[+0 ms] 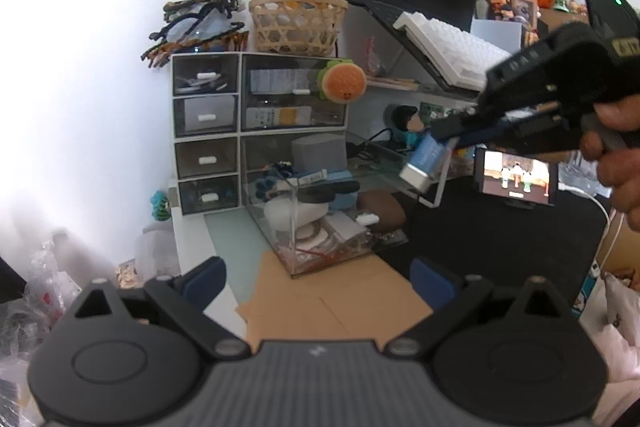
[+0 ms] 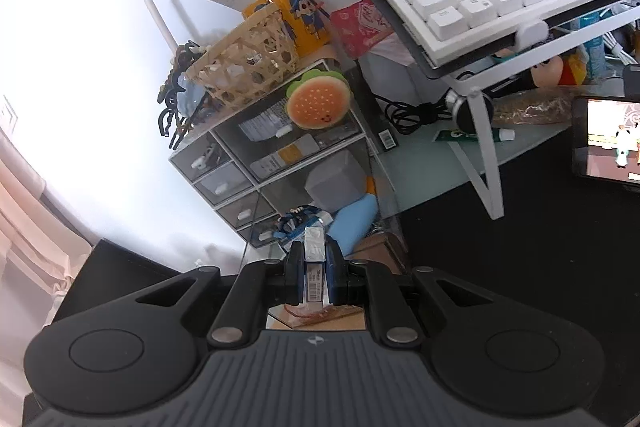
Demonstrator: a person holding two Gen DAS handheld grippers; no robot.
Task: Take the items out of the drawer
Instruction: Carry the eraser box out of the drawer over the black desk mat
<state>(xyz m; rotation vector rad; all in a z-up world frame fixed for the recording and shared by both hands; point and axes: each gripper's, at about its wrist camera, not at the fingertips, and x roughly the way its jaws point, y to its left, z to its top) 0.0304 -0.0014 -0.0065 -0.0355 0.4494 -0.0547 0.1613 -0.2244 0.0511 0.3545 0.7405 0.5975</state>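
Observation:
A white drawer unit [image 1: 208, 131] stands against the wall, and its clear lower drawer [image 1: 294, 239] is pulled out onto the desk. Several items lie in the drawer, among them a blue soft thing [image 1: 340, 197] and a white round one [image 1: 280, 213]. My left gripper [image 1: 318, 283] is open in front of the drawer, with nothing between its fingers. My right gripper [image 1: 444, 133] hangs up and to the right of the drawer, shut on a small blue and silver box [image 1: 424, 163]. In the right wrist view the box [image 2: 314, 259] sits upright between the blue pads [image 2: 294, 267], above the open drawer [image 2: 256, 247].
A wicker basket [image 1: 298, 23] and hair clips [image 1: 192, 23] sit on top of the unit, with a burger plush [image 1: 344, 81] on its front. To the right stand a white keyboard [image 1: 448, 47] on a stand, a phone [image 1: 516, 177] playing video, and a black mat [image 1: 500, 247]. Cardboard [image 1: 320, 295] lies under the drawer.

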